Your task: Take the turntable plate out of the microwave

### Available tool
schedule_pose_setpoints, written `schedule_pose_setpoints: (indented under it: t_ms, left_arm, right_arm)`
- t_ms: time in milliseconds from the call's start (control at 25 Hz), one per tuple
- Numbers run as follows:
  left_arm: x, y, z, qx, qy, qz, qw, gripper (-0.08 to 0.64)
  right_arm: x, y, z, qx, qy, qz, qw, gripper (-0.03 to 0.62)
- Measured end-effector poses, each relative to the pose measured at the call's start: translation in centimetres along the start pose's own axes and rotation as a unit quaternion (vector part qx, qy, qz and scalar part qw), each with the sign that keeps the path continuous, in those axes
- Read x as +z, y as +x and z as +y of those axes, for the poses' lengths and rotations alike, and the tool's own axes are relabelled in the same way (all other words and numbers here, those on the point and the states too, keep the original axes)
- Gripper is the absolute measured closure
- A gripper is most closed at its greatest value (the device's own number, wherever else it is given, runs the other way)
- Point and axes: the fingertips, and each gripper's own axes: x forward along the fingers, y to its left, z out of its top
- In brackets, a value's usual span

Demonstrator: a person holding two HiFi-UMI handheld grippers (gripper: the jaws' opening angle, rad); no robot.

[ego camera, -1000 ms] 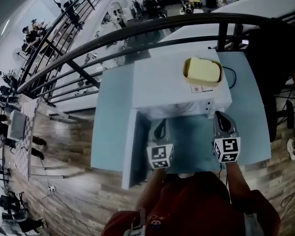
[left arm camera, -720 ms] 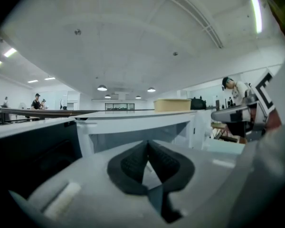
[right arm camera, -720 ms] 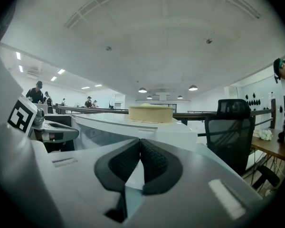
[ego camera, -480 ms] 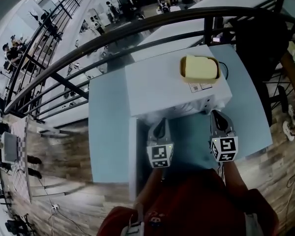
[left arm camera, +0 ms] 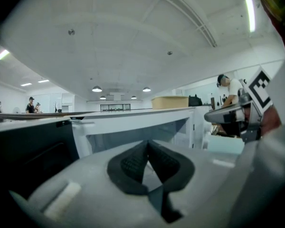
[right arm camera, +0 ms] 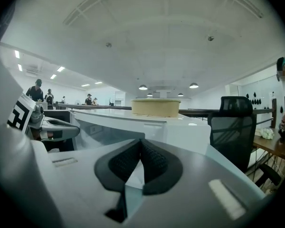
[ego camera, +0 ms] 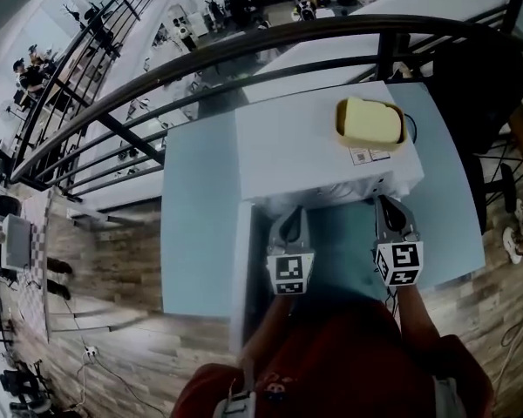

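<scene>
Both edged toward the open microwave (ego camera: 318,146): left gripper (ego camera: 291,218), right gripper (ego camera: 392,205), jaws pressed together, empty. No turntable plate in view (presumably still inside). The door (ego camera: 241,268) is open, removal not started.

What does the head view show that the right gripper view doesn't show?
Only the head view shows the person's red top and the marker cube on the right gripper. Only the right gripper view shows the round ceiling lights, and that gripper's jaws from close up, shut together with nothing between them. Both views show the white microwave, the yellow tub sitting on top of it, and the left gripper.
</scene>
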Motion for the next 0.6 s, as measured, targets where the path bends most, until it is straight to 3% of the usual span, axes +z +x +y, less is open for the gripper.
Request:
schedule_pose_setpoints:
  t_ms: [400, 600]
  left_arm:
    - [-1.1, -0.6, 1.2, 0.015, -0.008, 0.01, 0.9998, 0.561]
    - [-1.6, -0.9, 2.1, 0.027, -0.014, 0.011, 0.9995, 0.561]
  right_arm:
    - [-0.8, 2.0, 2.9, 0.039, -0.01, 0.011, 0.999, 0.591]
    - [-2.4, 4.0, 4.8, 0.068, -0.046, 0.032, 0.996, 0.591]
